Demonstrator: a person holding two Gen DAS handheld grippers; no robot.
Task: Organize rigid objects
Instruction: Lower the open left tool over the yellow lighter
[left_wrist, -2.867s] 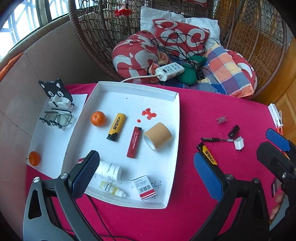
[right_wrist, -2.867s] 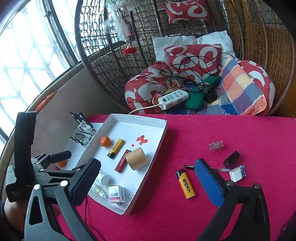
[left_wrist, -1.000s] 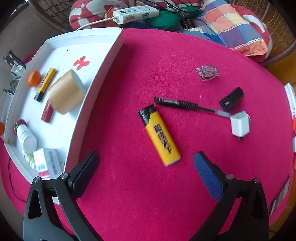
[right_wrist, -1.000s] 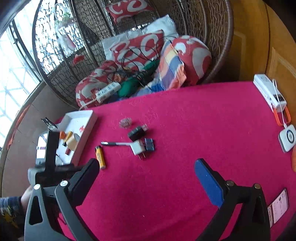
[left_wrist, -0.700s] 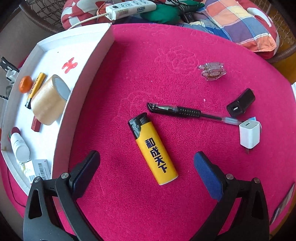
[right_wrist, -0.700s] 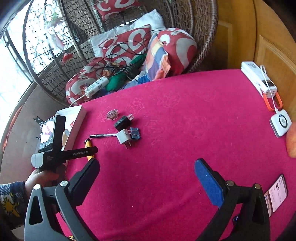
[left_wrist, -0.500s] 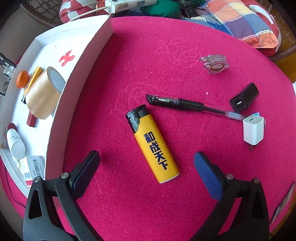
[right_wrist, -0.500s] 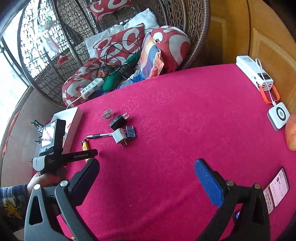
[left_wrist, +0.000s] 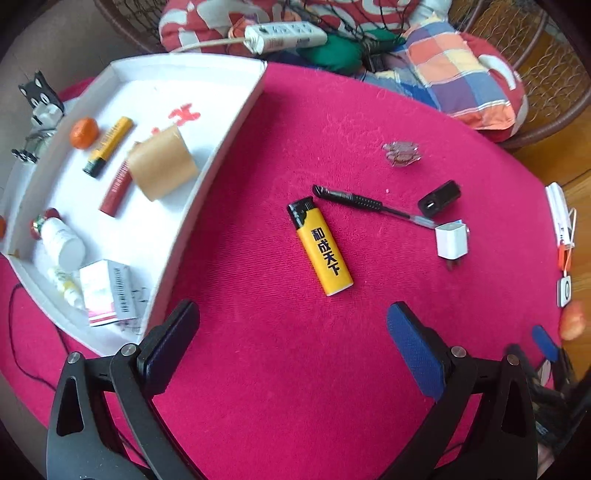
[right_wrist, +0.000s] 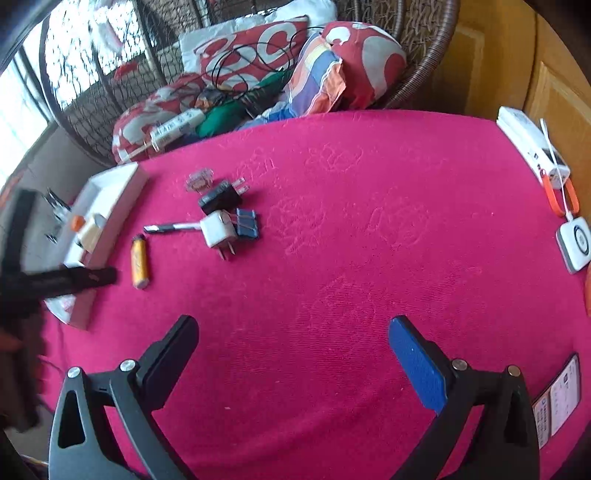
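A yellow lighter (left_wrist: 319, 246) (right_wrist: 139, 263) lies flat on the red tablecloth, just ahead of my left gripper (left_wrist: 291, 332), which is open and empty. Beyond it lie a black pen (left_wrist: 369, 205), a white charger plug (left_wrist: 451, 242) (right_wrist: 218, 230), a black adapter (left_wrist: 439, 197) (right_wrist: 220, 199) and a clear hair clip (left_wrist: 400, 153). The white tray (left_wrist: 221, 147) at the left holds another lighter, a tape roll (left_wrist: 162, 168), a bottle and a small box. My right gripper (right_wrist: 291, 334) is open over bare cloth, far right of these things.
A wicker chair with cushions and a power strip (left_wrist: 284, 35) stands behind the table. A power bank (right_wrist: 532, 147), a white disc device (right_wrist: 576, 243) and a phone (right_wrist: 557, 398) lie along the right table edge. A blue binder clip (right_wrist: 246, 223) sits by the charger.
My left gripper has swung from over the tray to the yellow lighter, closed in, then backed off a little. The right gripper has turned right and drawn back from the objects.
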